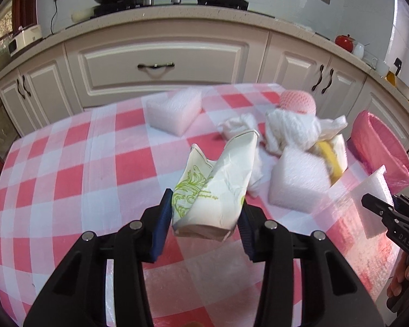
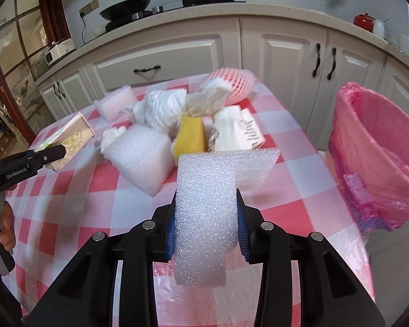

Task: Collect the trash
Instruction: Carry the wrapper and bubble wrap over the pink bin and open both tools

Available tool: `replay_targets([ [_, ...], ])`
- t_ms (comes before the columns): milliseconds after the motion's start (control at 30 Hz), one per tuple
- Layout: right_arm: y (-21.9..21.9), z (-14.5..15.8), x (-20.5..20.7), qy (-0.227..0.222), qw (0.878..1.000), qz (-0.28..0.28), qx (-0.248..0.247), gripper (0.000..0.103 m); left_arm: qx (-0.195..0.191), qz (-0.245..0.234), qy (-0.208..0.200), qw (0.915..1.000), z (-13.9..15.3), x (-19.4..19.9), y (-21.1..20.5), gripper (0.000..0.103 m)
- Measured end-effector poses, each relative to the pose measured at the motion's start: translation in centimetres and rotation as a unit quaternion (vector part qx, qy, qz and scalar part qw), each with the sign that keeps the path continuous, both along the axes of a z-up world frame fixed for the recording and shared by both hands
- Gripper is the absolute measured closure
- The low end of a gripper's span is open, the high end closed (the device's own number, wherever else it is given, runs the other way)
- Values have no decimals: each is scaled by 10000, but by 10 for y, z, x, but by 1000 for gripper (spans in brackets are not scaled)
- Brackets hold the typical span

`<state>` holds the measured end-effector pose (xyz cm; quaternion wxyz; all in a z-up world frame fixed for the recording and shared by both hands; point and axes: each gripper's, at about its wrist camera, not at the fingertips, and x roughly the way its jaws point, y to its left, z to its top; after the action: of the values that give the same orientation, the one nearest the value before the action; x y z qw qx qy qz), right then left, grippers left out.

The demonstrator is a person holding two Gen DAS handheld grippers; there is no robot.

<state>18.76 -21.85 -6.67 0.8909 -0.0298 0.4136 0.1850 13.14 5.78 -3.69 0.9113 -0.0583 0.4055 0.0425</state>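
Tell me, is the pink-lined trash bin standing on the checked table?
No, the pink-lined trash bin stands beside the red-and-white checked table, beyond its right edge.

Both grippers are showing black arms with silver screws, blue ribbed pads [image 1: 162, 218], and white lettering on the sides.

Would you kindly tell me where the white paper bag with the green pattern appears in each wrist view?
Left wrist view: the paper bag sits low in the centre, clamped between the left tongs.
Right wrist view: the same bag is at the left edge, mid-height, held above the table.
Shared landmark: the pink-lined trash bin, at the right side of both pictures.
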Motion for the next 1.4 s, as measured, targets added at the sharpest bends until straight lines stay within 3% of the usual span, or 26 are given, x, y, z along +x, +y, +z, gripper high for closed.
replay_targets([
  [267, -26, 17, 10, -219, 9994, -246, 99, 66, 81, -241, -213, 9994, 24, 5, -27, 60],
  [767, -102, 53, 34, -751, 9933, -865, 143, 66, 132, -1044, -585, 9927, 61, 47, -118, 60],
  [1400, -219, 65, 85, -946, 9809, -1698, 24, 66, 8, -2445, -793, 9664, 87, 131, -295, 60],
])
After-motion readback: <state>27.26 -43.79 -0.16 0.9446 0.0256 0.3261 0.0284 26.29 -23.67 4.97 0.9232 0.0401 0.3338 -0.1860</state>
